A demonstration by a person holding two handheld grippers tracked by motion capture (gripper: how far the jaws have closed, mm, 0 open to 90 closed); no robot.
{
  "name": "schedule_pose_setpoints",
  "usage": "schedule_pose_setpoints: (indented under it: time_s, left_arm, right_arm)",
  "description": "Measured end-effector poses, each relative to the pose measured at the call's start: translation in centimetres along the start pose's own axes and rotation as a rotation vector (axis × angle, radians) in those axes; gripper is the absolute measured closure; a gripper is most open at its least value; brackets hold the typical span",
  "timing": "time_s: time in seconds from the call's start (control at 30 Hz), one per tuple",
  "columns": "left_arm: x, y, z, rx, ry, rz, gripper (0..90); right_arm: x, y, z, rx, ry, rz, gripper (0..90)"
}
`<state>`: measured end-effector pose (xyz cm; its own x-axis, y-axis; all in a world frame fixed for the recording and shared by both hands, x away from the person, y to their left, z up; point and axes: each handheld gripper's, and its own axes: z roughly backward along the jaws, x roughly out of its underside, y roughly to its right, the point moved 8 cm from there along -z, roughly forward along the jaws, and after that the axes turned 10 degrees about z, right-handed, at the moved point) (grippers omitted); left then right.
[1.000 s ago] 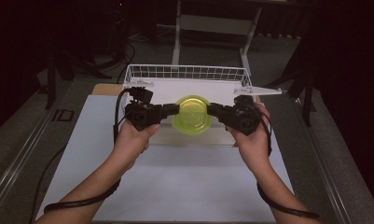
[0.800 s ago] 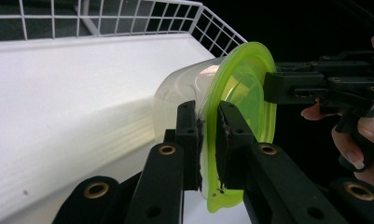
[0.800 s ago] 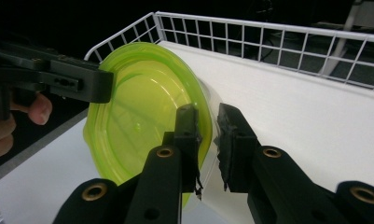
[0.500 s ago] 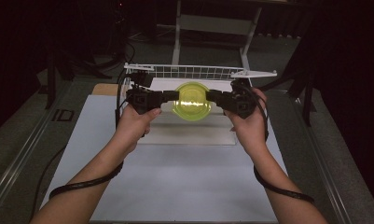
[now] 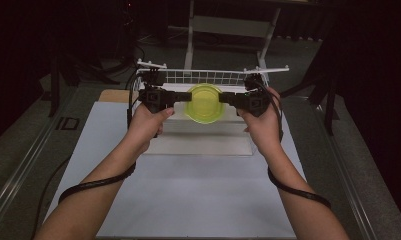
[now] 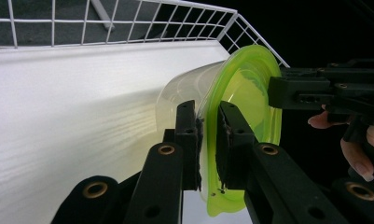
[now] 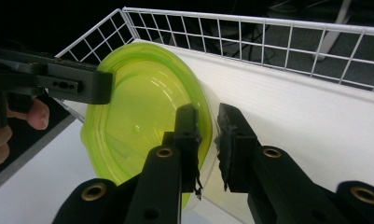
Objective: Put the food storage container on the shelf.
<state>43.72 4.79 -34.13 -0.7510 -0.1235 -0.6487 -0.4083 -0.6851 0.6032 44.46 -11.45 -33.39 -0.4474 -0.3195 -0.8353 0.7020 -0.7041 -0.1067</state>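
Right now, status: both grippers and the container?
Left gripper, right gripper shut on rim of clear round plastic container with green lid. Held over white wire basket. Nothing blocking.

The container point(image 6: 184, 93) between my tongs looks like clear, glossy plastic, its lime-green lid point(image 7: 142, 126) translucent and smooth. My left gripper point(image 6: 208, 144) and right gripper point(image 7: 208, 144) are matt black plastic with brass-coloured rivets and rough, worn pads. The basket point(image 5: 213, 77) is white-coated wire; its floor point(image 6: 82, 116) looks matt and faintly ribbed. The table point(image 5: 188, 190) is matt white.
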Motion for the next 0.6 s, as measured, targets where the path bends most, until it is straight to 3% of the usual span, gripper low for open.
schedule_pose_setpoints:
  time_s: [0.1, 0.27, 0.37, 0.47, 0.6]
  left_arm:
    - [-0.2, -0.2, -0.2, 0.01, 0.005, 0.018, 78.1]
    - [-0.4, -0.4, -0.7, -0.021, 0.007, 0.007, 74.7]
    - [-0.6, -0.6, -1.0, -0.036, 0.014, 0.025, 73.6]
    - [-0.8, -1.0, -1.1, -0.059, 0.015, 0.023, 71.4]
    - [-0.9, -1.3, -1.6, -0.068, 0.004, 0.035, 60.8]
  right_arm:
    - [-0.2, 0.4, -0.3, -0.016, -0.019, -0.032, 78.2]
    - [-0.6, 1.3, -0.9, -0.014, -0.052, -0.07, 77.3]
    - [-0.9, 1.5, -1.4, -0.004, -0.068, -0.064, 65.7]
    - [-0.9, 1.6, -1.6, 0.01, -0.069, -0.062, 65.0]
    - [-0.9, 1.8, -2.1, 0.007, -0.074, -0.083, 60.0]
